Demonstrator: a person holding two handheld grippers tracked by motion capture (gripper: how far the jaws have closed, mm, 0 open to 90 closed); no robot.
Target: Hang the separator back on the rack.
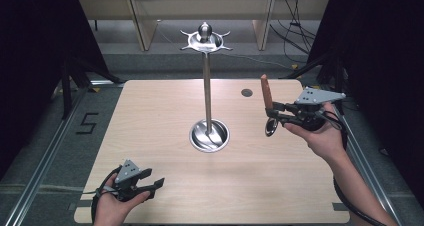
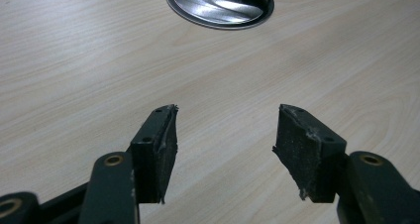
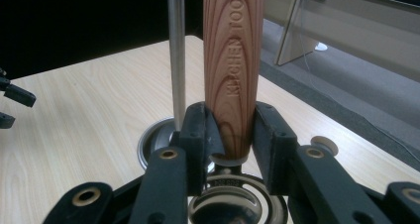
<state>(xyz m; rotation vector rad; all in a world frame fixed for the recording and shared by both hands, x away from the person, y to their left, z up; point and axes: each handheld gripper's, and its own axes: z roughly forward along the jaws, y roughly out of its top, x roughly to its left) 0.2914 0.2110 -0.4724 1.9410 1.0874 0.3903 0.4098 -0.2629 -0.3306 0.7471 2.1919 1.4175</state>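
Note:
A steel hanging stand (image 1: 207, 86) rises from a round dish base (image 1: 209, 136) at the table's middle, with a hooked crown (image 1: 205, 40) on top. My right gripper (image 1: 274, 112) is held above the table to the right of the pole, shut on a kitchen tool with a wooden handle (image 1: 266, 92) pointing up and a round metal head (image 1: 271, 127) below. The handle (image 3: 233, 70) reads "KITCHEN TOOL", and the pole (image 3: 176, 55) stands just behind it. My left gripper (image 1: 156, 182) is open and low at the front left; nothing lies between its pads (image 2: 303, 149). The base (image 2: 220, 5) is ahead of it.
The wooden table (image 1: 150, 116) has a small round cable hole (image 1: 246, 92) at the back right. Metal floor rails (image 1: 45, 151) run along the left side, dark curtains stand at both sides, and wooden furniture legs (image 1: 141, 21) are behind.

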